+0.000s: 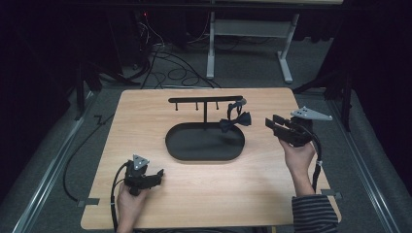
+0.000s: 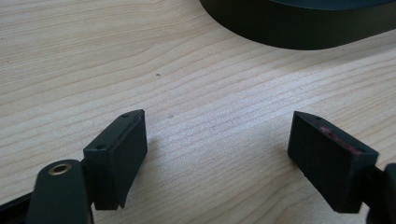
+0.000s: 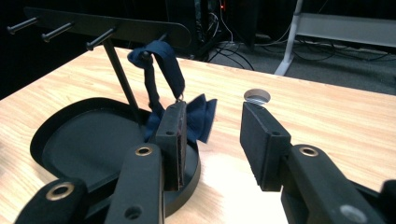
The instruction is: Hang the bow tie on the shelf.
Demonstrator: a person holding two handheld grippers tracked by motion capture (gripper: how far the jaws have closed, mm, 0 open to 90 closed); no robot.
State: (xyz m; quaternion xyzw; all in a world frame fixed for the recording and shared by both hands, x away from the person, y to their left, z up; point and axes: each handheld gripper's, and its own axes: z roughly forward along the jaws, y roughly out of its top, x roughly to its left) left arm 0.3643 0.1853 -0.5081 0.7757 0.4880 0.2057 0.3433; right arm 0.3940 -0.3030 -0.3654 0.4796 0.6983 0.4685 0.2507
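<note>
The left tongs (image 2: pixel 217 156) hang spread wide above the pale wooden surface (image 2: pixel 154 70) (nothing between the jaws), with a black tray's rim (image 2: pixel 299 28) beyond them.

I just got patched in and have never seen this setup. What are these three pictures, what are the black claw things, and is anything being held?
No robot here: a person holds a two-jaw gripper in each hand. The high view looks down on a wooden table. The left gripper is low near the table's front, the right gripper raised at the right. The other two pictures come from cameras riding on each gripper, looking along its jaws. On the table stands a black hanger stand with an oval tray base; a dark blue bow tie hangs from one of its pegs. Both grippers are open and hold nothing.
</note>
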